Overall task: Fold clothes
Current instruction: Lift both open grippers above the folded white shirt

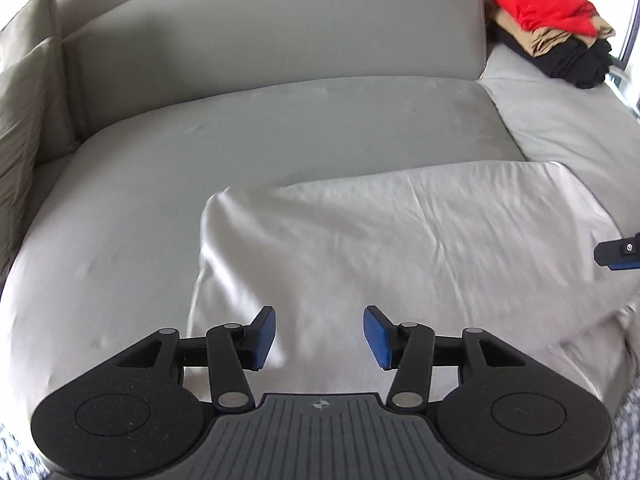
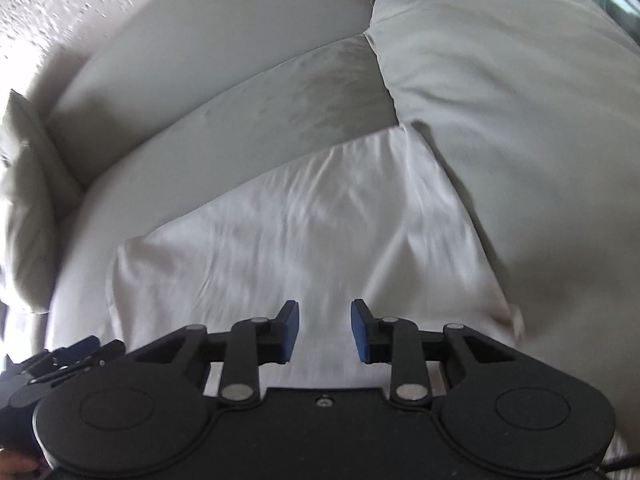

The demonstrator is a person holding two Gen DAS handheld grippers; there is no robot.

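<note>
I hold my left gripper (image 1: pixel 319 336) and right gripper (image 2: pixel 325 331) with jaws apart, both empty, above one white cloth (image 1: pixel 400 240) spread on the grey sofa (image 1: pixel 120 200); one stack of folded clothes (image 1: pixel 556 28) sits far right

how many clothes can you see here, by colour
white: 1, the white garment spread flat on the sofa
red: 1, top of the folded pile
tan: 1, under the red
black: 1 at least, bottom of the pile; layers too dark to separate
total: 4 visible
</note>
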